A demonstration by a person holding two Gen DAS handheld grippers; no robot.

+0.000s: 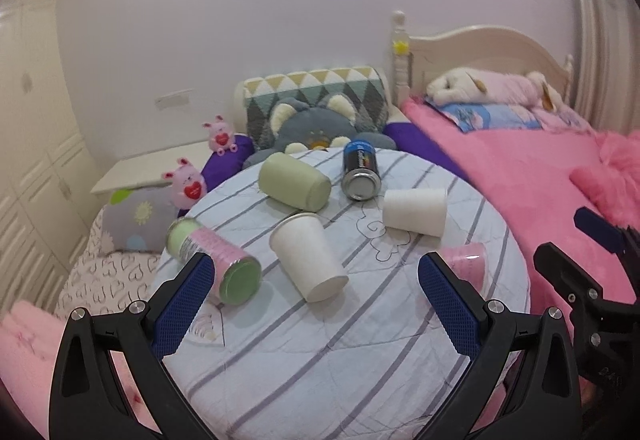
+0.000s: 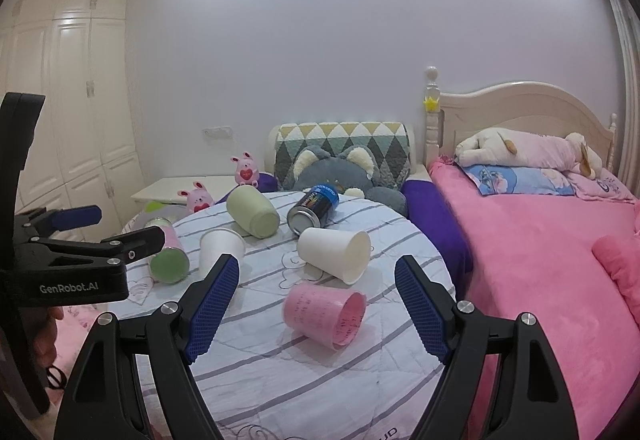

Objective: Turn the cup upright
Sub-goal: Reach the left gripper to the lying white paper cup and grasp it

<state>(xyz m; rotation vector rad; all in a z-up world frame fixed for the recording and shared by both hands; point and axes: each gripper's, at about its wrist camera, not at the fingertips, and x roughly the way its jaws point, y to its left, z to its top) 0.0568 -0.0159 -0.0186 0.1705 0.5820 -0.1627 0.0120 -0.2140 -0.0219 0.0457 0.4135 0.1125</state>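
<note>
Everything lies on the round table [image 2: 320, 380] with its striped cloth, and places below are given from that table.

Near its left edge a pink-labelled green jar [image 1: 216, 264] lies on its side, its green end facing the camera; whether it holds anything cannot be told. Just inward of it a white paper cup [image 1: 308, 260] lies tipped over, base toward the camera and rim toward the table's far side. Toward the far edge a pale green cup [image 1: 294, 186] lies on its side with its closed base showing. Beside that, a blue-and-black can [image 1: 360, 172] lies with its metal bottom facing forward. Right of centre a second white cup [image 2: 334, 254] lies on its side, mouth turned right, and its inside looks empty. Nearest the table's front right, a pink cup [image 2: 324, 316] lies on its side, mouth to the right, also seemingly empty, though the fisheye blurs it.

The left gripper [image 1: 316, 304] hangs over the table's front left, jaws spread wide around nothing. The right gripper [image 2: 316, 306] hangs over the front, jaws likewise wide apart, the pink cup lying between and beyond them, untouched.

Bare cloth fills the table's front half. A pink bed [image 2: 540, 260] runs close along the table's right edge.
</note>
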